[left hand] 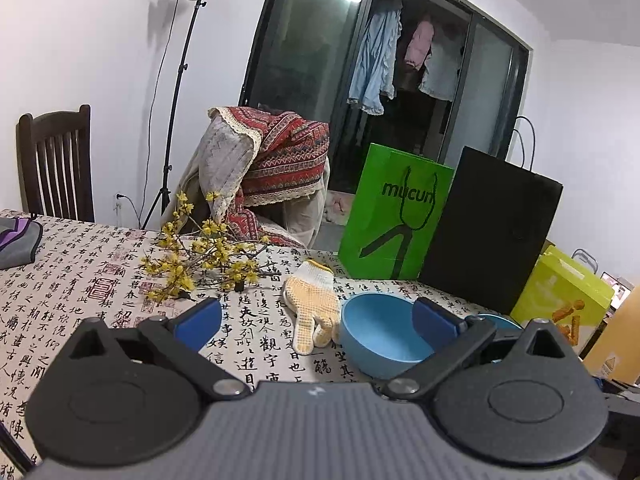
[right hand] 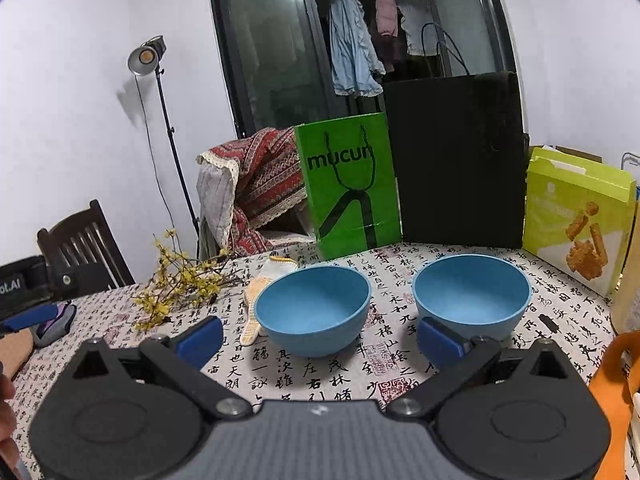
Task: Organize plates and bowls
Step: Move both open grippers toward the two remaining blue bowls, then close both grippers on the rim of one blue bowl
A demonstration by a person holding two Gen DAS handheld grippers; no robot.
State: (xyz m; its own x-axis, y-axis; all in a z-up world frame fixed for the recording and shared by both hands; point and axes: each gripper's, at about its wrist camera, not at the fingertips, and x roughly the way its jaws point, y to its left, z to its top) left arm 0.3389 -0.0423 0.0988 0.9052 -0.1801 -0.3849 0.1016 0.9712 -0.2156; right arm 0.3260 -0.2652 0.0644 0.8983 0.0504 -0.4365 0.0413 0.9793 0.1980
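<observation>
Two blue bowls stand upright on the calligraphy-print tablecloth. In the right wrist view the left bowl [right hand: 314, 312] sits straight ahead and the right bowl [right hand: 472, 294] lies beside it, a gap apart. My right gripper [right hand: 320, 340] is open just in front of them, holding nothing. In the left wrist view the left bowl [left hand: 380, 334] lies ahead to the right, and the second bowl's rim [left hand: 500, 320] peeks out behind my right finger. My left gripper [left hand: 316, 322] is open and empty; its blue finger [right hand: 30, 318] shows at the right view's left edge.
A yellow-dotted work glove [left hand: 314, 304] lies left of the left bowl, with a yellow flower branch [left hand: 200, 258] beyond it. A green bag [right hand: 348, 188], a black bag [right hand: 456, 160] and a snack box [right hand: 576, 220] stand behind the bowls. An orange object [right hand: 616, 392] is at far right.
</observation>
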